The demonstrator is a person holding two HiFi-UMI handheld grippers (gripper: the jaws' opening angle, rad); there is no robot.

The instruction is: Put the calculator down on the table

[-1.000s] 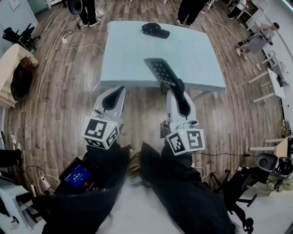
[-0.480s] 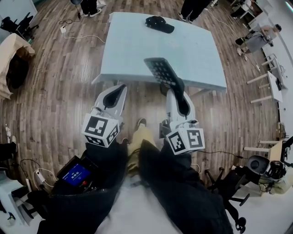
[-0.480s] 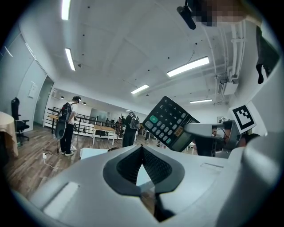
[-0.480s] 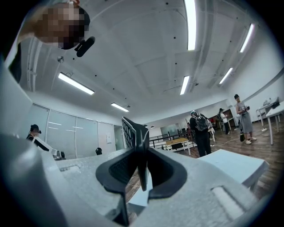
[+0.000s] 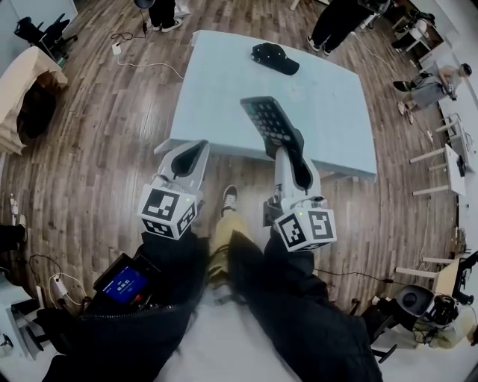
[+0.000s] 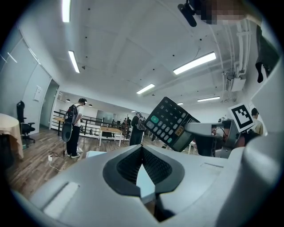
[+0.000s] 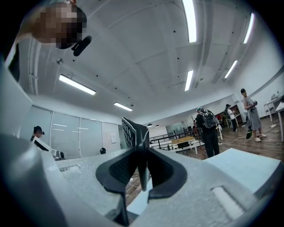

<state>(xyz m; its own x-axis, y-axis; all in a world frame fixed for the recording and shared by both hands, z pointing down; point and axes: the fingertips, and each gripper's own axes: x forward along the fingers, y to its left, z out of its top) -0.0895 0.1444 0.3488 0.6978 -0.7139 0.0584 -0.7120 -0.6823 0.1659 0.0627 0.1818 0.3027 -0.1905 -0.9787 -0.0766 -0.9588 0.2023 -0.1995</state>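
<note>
A dark calculator [image 5: 269, 123] with rows of keys is clamped by its lower end in my right gripper [image 5: 293, 153], keys facing up and left, tilted over the near edge of the pale blue table [image 5: 224, 89]. In the right gripper view the calculator [image 7: 135, 133] stands edge-on between the pads of the right gripper [image 7: 143, 155]. My left gripper [image 5: 190, 155] hangs beside it just short of the table's near left corner, shut and holding nothing. In the left gripper view the left gripper [image 6: 142, 148] has its tips together, and the calculator [image 6: 171, 124] shows at the upper right.
A black cap [image 5: 275, 57] lies at the table's far side. People [image 5: 340, 22] stand beyond the table. A cable and plug strip [image 5: 119, 51] lie on the wooden floor at far left, with chairs [image 5: 37, 30] nearby. More tables [image 5: 455, 160] stand at the right.
Both grippers have moved forward toward the table, the calculator still held. The table sits nearer and more to the right in view, and a shoe has stepped in below.
</note>
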